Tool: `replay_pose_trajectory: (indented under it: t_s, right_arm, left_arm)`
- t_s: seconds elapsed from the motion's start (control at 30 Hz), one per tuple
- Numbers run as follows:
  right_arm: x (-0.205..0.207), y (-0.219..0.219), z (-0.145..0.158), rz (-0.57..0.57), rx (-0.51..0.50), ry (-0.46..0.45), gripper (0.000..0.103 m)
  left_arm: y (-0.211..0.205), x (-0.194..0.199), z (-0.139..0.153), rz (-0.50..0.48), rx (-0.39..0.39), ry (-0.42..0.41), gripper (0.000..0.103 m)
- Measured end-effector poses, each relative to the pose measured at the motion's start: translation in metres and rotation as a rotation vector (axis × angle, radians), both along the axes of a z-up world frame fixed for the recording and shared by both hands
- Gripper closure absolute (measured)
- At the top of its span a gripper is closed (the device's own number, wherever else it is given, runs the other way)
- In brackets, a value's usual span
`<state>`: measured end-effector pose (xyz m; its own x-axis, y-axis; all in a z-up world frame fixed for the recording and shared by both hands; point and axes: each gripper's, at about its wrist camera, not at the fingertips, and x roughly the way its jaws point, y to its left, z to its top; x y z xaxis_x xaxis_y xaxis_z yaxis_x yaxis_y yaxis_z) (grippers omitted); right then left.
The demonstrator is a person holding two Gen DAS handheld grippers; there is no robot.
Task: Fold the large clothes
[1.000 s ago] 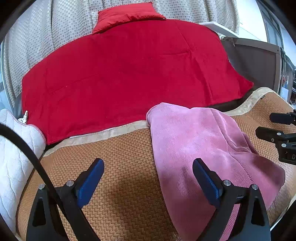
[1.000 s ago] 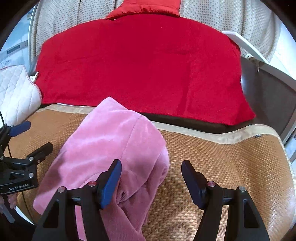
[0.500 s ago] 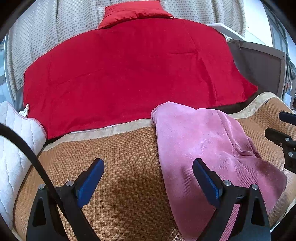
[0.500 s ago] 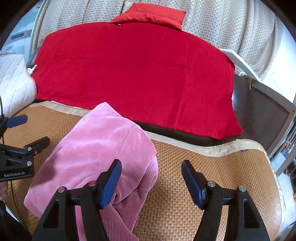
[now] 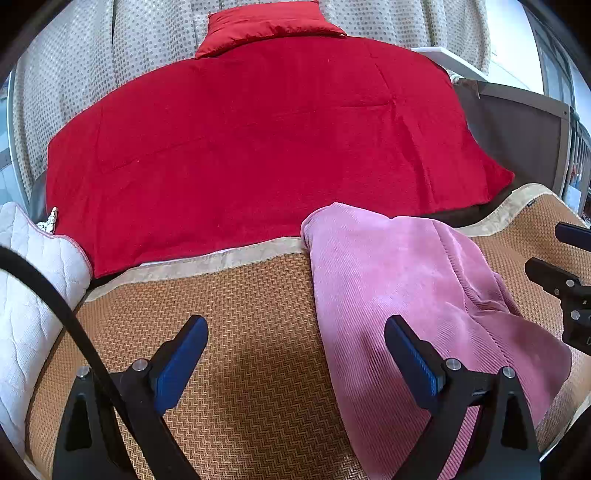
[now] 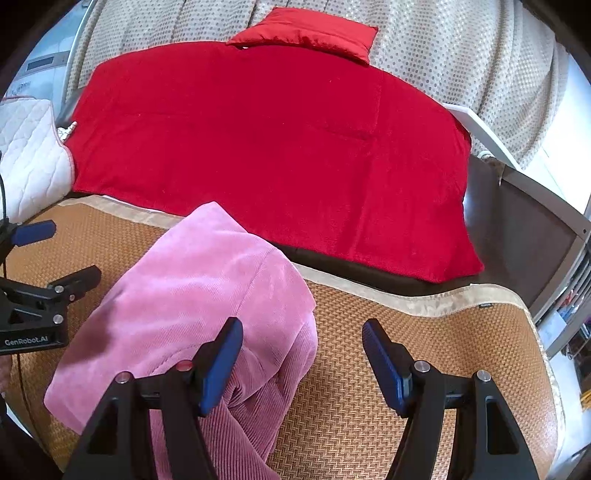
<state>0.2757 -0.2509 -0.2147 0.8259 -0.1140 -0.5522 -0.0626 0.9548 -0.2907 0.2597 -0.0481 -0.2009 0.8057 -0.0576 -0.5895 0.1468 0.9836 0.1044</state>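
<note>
A pink corduroy garment [image 5: 399, 295] lies folded over on the woven brown mat [image 5: 240, 350], its far end touching the mat's beige border. My left gripper [image 5: 295, 336] stands open above the mat, its right finger over the garment's left part, nothing between the pads. In the right wrist view the same pink garment [image 6: 192, 295] lies at the lower left. My right gripper [image 6: 301, 336] is open, its left finger over the garment's bunched right edge and its right finger over the bare mat [image 6: 424, 350]. Each gripper shows at the edge of the other's view.
A red blanket [image 5: 258, 147] covers the bed beyond the mat, with a red pillow [image 5: 266, 26] at its head. A white quilted cushion [image 5: 29, 295] lies at the left. A dark bed frame [image 6: 517, 229] and shelving stand at the right. Dotted curtains hang behind.
Both views have shifted slightly; the right wrist view has rolled and tipped, showing more of the pillow and curtains. The pink garment lies as before. Both grippers stay open.
</note>
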Motion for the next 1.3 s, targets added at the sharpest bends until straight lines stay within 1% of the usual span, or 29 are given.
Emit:
replay_pose_trajectory:
  t_s: [0.3,0.47,0.53,0.6,0.7,0.73,0.83,0.9,0.93,1.0,1.07,1.1,1.17,1.23,1.3]
  right_arm:
    - [0.0,0.002,-0.002,-0.001,-0.015,0.001,0.032]
    - [0.003,-0.001,-0.004,-0.006,-0.003,0.015,0.032]
    - [0.004,-0.004,-0.006,-0.004,0.012,0.025,0.032]
    - [0.006,-0.01,-0.008,0.005,0.059,0.045,0.032]
    - [0.014,-0.029,-0.011,0.043,0.223,0.106,0.031]
    - [0.018,-0.039,-0.014,0.045,0.297,0.133,0.031]
    - [0.026,-0.063,-0.022,0.053,0.47,0.198,0.03]
    - [0.029,-0.078,-0.029,0.04,0.567,0.228,0.027]
    - [0.031,-0.084,-0.032,0.037,0.607,0.242,0.027]
    - [0.035,-0.094,-0.038,0.036,0.685,0.274,0.027]
    - [0.041,-0.104,-0.048,0.043,0.786,0.319,0.026]
    - [0.044,-0.112,-0.057,0.042,0.86,0.351,0.024]
    - [0.05,-0.122,-0.07,0.034,0.963,0.397,0.023]
    - [0.055,-0.127,-0.085,0.026,1.052,0.458,0.023]
    - [0.059,-0.13,-0.096,0.018,1.094,0.486,0.022]
  left_arm:
    - [0.0,-0.001,0.0,-0.005,0.005,0.001,0.007]
    - [-0.001,0.0,0.001,-0.013,0.003,0.002,0.007]
    - [-0.001,0.0,0.001,-0.017,0.002,0.003,0.007]
    - [-0.001,0.001,0.001,-0.035,-0.017,0.021,0.007]
    - [0.004,0.005,-0.001,-0.082,-0.085,0.081,0.007]
    - [0.006,0.008,-0.003,-0.104,-0.12,0.114,0.007]
    - [0.011,0.013,-0.008,-0.129,-0.206,0.183,0.007]
    - [0.013,0.015,-0.011,-0.147,-0.248,0.215,0.007]
    - [0.015,0.017,-0.013,-0.158,-0.277,0.237,0.007]
    - [0.016,0.02,-0.017,-0.173,-0.311,0.266,0.007]
    - [0.019,0.024,-0.023,-0.193,-0.372,0.317,0.007]
    - [0.021,0.025,-0.025,-0.196,-0.399,0.335,0.007]
    - [0.026,0.032,-0.034,-0.203,-0.475,0.399,0.007]
    - [0.03,0.036,-0.039,-0.196,-0.522,0.436,0.007]
    - [0.035,0.04,-0.046,-0.207,-0.603,0.468,0.007]
